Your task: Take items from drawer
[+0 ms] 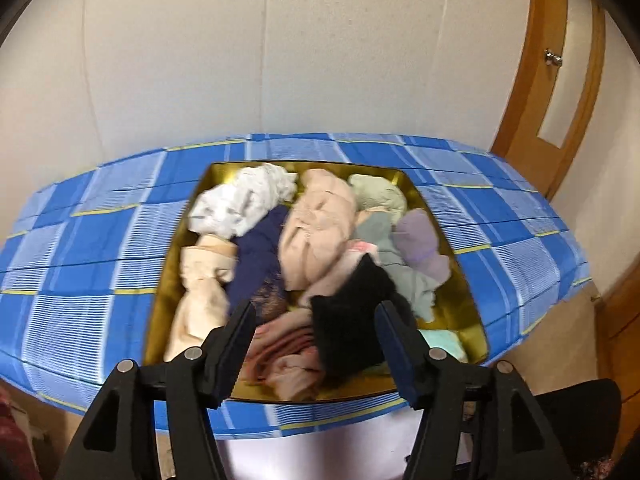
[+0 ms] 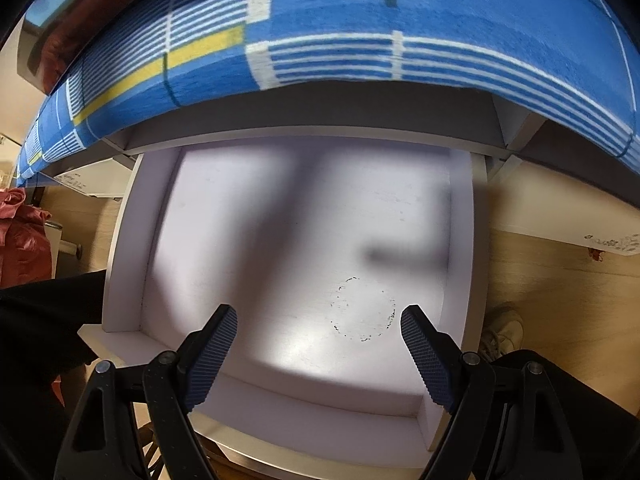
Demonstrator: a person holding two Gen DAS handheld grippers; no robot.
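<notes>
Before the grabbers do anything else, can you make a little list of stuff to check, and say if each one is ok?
1. Drawer pulled out from under the checked cloth: ok.
2. Drawer emptied: ok, only a ring-shaped mark on its white floor in the part that shows.
3. Right gripper open with nothing between its fingers: ok.
4. Left gripper has let go: ok, its jaws stand apart over the gold tray and the black cloth lies in the tray.
5. Clothes staying inside the tray: ok, none hangs over its rim.
6. Back of the drawer under the cloth: cannot tell, hidden.
</notes>
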